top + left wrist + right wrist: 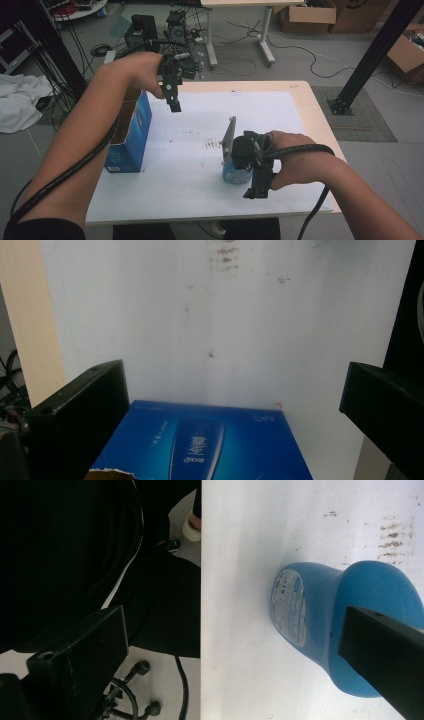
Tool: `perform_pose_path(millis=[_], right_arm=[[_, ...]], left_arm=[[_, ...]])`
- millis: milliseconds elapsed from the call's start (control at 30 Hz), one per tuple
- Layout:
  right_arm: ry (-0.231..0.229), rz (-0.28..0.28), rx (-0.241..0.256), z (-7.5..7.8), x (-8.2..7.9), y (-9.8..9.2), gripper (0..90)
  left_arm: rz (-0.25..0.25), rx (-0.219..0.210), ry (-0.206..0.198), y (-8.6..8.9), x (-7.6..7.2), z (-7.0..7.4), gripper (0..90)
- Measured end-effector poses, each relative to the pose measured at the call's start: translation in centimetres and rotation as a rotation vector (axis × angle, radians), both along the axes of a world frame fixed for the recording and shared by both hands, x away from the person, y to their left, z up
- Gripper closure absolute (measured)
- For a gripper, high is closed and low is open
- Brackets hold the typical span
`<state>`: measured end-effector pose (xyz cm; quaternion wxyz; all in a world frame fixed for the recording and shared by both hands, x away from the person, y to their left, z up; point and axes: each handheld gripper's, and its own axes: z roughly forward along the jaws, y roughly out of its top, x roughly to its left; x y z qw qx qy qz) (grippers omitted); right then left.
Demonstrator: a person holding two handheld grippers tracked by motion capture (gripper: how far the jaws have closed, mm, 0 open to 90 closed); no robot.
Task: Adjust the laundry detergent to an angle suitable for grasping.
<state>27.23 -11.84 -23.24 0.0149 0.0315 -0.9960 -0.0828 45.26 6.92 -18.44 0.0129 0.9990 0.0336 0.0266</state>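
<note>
Blue bottle near table edge

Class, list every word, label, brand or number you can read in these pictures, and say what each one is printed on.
None can be read.
Tall blue cardboard box: pale script and small lines, too blurred.
Squat blue plastic bottle: white label of fine print, too small.

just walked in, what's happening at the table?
A person holds a hand-held gripper in each hand over a white-covered table. The left hand-held gripper hangs open above an open blue carton at the table's left edge, holding nothing. The right hand-held gripper is open beside a blue bottle near the front edge; one jaw overlaps the bottle in the right gripper view, but nothing is gripped.
</note>
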Motion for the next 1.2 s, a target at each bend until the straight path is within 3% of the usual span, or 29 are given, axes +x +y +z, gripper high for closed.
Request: perform_pose_path(millis=[167, 333, 533, 1000, 1200], right_arm=[[0.003, -0.008, 0.003, 0.1, 0.3, -0.2, 0.0], [0.010, -0.012, 0.002, -0.2, 0.5, -0.4, 0.0], [0.011, -0.015, 0.000, -0.4, 0.1, -0.3, 0.0], [0.012, -0.002, -0.011, -0.3, -0.5, 0.0, 0.0], [-0.008, 0.000, 0.001, 0.6, -0.6, 0.0, 0.0]], left_arm=[[0.004, -0.015, -0.002, 0.0, 0.3, -0.1, 0.0], [0.002, 0.001, -0.001, -0.1, 0.5, -0.2, 0.0], [-0.015, -0.004, -0.006, -0.3, -0.2, 0.0, 0.1], [0.002, -0.001, -0.012, 0.4, -0.9, 0.3, 0.0], [0.001, -0.002, -0.016, 0.4, -1.1, 0.4, 0.1]])
